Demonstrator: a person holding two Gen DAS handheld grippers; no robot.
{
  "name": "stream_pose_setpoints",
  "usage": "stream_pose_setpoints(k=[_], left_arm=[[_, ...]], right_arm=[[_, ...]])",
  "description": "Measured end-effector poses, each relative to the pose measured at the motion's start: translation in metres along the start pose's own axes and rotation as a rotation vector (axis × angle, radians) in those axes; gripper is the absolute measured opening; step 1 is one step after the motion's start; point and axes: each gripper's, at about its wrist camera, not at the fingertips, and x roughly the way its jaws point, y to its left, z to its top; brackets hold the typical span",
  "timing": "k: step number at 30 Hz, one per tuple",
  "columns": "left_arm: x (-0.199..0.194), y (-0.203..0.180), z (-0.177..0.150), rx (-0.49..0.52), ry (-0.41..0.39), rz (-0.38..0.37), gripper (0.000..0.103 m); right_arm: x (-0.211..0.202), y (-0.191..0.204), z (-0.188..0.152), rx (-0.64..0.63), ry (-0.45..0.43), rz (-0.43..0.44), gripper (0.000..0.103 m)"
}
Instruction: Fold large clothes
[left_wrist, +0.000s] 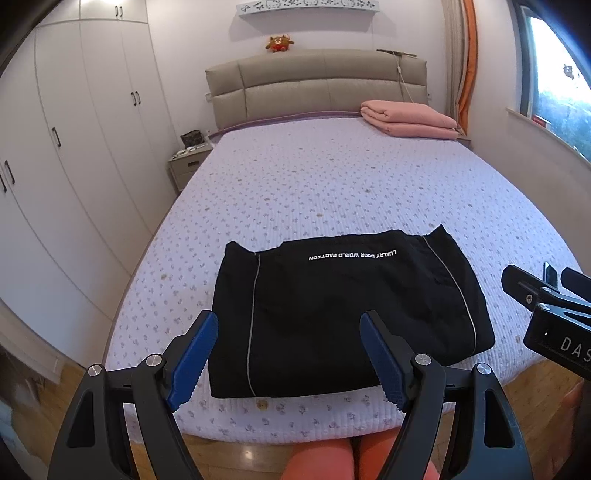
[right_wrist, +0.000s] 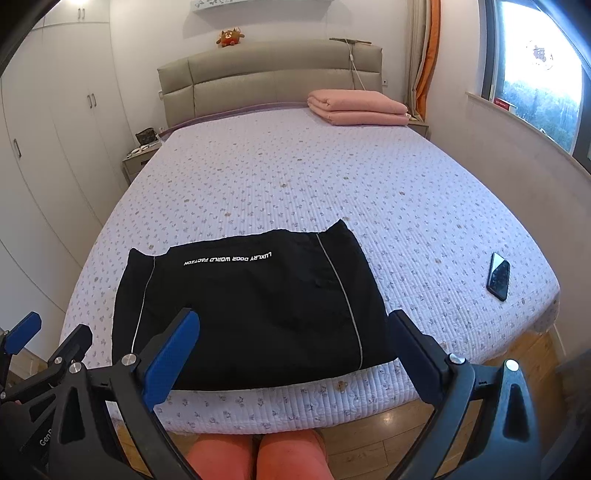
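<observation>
The black garment (left_wrist: 347, 317) lies folded into a flat rectangle near the foot edge of the bed (left_wrist: 332, 177), its long axis running across the bed from side to side. The white lettering along its far edge reads upside down from the cameras, so its top points toward the near edge. Two thin pale stripes run from the far edge to the near edge, one toward each side.

The left tool (left_wrist: 288, 358) hovers over the near left part of the garment with its blue-padded fingers spread wide and nothing between them. The right tool (right_wrist: 295, 350) is likewise released, its fingers parted over the near edge of the cloth; whether any pad touches the fabric is hard to tell from these angles.

The bed wears a pale lilac quilted cover with small floral print. A folded pink blanket (left_wrist: 410, 120) sits at the head on the right, below the padded beige headboard (left_wrist: 314, 85). A stuffed toy (left_wrist: 279, 43) rests on top of the headboard. A dark phone (right_wrist: 498, 276) lies on the cover, well apart to the garment's right. White wardrobes (left_wrist: 74, 129) line the left wall, a nightstand (left_wrist: 188, 162) stands beside the bed, and a window (right_wrist: 535, 70) fills the right.
</observation>
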Motion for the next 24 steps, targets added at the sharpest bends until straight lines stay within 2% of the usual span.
stream_pose_setpoints(k=[24], left_arm=[[-0.0031, 0.0007, -0.0034, -0.008, 0.002, -0.004, 0.08]], right_arm=[[-0.0038, 0.0044, -0.0038, -0.006, 0.019, 0.02, 0.102]])
